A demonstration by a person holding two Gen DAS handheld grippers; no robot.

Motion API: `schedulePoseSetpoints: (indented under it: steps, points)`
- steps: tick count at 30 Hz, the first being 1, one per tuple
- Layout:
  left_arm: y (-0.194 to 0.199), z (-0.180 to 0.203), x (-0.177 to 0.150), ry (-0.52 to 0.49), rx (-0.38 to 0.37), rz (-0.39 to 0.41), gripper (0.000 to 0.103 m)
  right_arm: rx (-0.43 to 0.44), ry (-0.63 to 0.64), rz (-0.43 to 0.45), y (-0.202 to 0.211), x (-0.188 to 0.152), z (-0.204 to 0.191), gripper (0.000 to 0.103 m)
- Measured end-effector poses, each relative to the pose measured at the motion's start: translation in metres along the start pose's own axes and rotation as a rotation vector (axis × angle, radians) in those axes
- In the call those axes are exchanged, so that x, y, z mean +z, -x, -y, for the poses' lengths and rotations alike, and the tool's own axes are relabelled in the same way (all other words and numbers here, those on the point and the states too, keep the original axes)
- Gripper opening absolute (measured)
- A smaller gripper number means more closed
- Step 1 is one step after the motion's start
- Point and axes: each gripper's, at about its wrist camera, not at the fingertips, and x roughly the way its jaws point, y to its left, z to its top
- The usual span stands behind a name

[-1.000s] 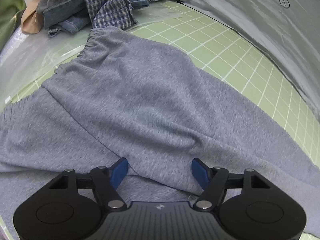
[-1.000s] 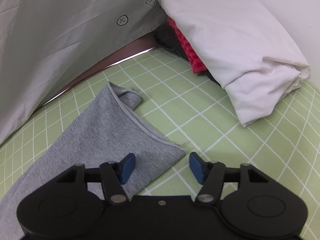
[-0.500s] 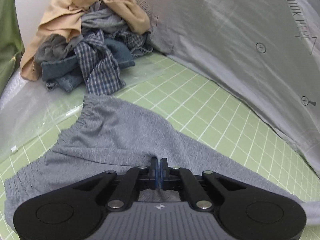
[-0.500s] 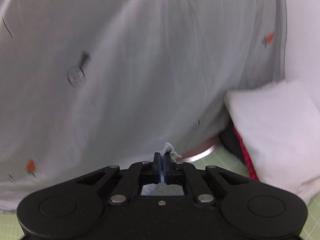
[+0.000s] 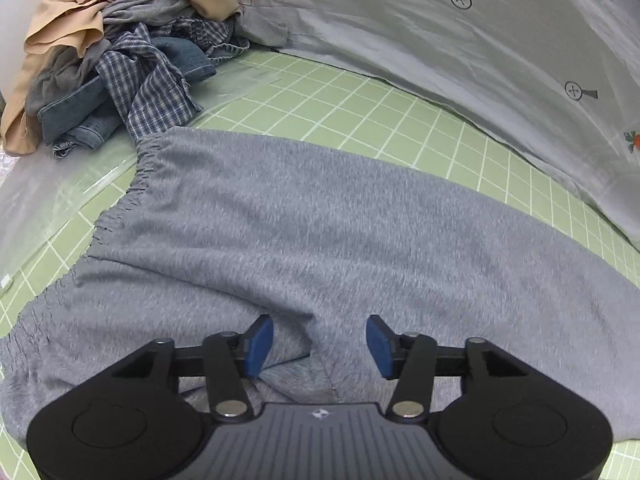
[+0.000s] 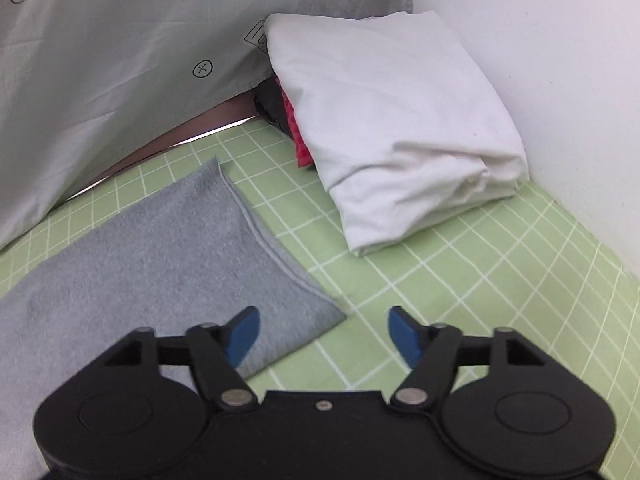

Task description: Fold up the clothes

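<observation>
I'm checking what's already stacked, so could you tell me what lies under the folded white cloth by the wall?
Under the folded white cloth, a red item and something black peek out at its left edge. The rest is covered.

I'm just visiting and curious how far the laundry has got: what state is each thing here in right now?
Grey sweatpants: spread on the green mat, one leg folded over the other, released.
Leg hem: lying flat.
Clothes pile: jumbled, unfolded.
White cloth: folded, stacked on red and dark items.
Left gripper: jaws opening, holding nothing.
Right gripper: jaws opening, holding nothing.
</observation>
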Motion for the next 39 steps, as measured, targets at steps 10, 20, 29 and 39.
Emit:
schedulePoseSetpoints:
  steps: [10,20,29,39]
  points:
    - [0.054,-0.019,-0.026,0.013,-0.015,0.066,0.078,0.020,-0.039,-0.036,0.072,-0.096,0.049,0.099]
    - [0.091,-0.046,-0.098,0.015,-0.001,0.037,0.079,0.013,-0.127,-0.095,0.117,-0.179,0.101,0.100]
    - [0.114,-0.070,-0.144,0.048,0.029,0.011,0.079,0.011,-0.101,-0.113,0.115,-0.201,0.115,0.086]
    - [0.122,-0.092,-0.156,0.131,0.032,0.004,0.079,0.075,0.034,-0.031,0.118,-0.174,0.122,0.001]
